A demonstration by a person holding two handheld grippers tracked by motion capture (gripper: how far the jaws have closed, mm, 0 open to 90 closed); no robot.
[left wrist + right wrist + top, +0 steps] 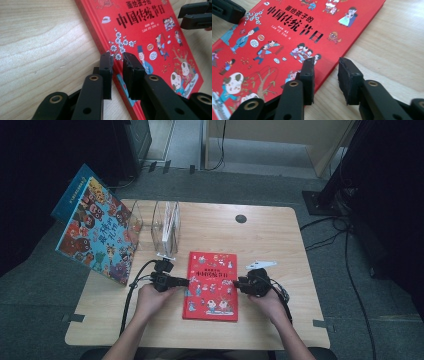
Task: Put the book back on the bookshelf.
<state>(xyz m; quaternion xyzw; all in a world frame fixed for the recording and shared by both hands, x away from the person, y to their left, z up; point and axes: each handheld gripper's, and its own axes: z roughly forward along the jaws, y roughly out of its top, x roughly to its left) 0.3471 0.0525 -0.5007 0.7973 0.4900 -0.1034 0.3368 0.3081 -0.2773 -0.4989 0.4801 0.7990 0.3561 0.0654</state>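
Note:
A red picture book (211,285) with black Chinese title characters lies flat on the wooden table (270,245), in front of the person. My left gripper (186,282) sits at the book's left edge. In the left gripper view its jaws (117,56) stand a narrow gap apart over that edge of the book (150,32), one jaw above the wood and one above the cover, without pinching it. My right gripper (237,283) is at the book's right edge. Its jaws (325,61) stand wider apart and straddle that edge of the book (287,32), with nothing pressed between the pads.
A large colourful picture book (95,230) leans upright at the table's left side. Clear acrylic dividers (160,222) stand behind the red book and hold a thin white book. A dark round hole (241,218) is in the tabletop farther back. Cables trail from both grippers.

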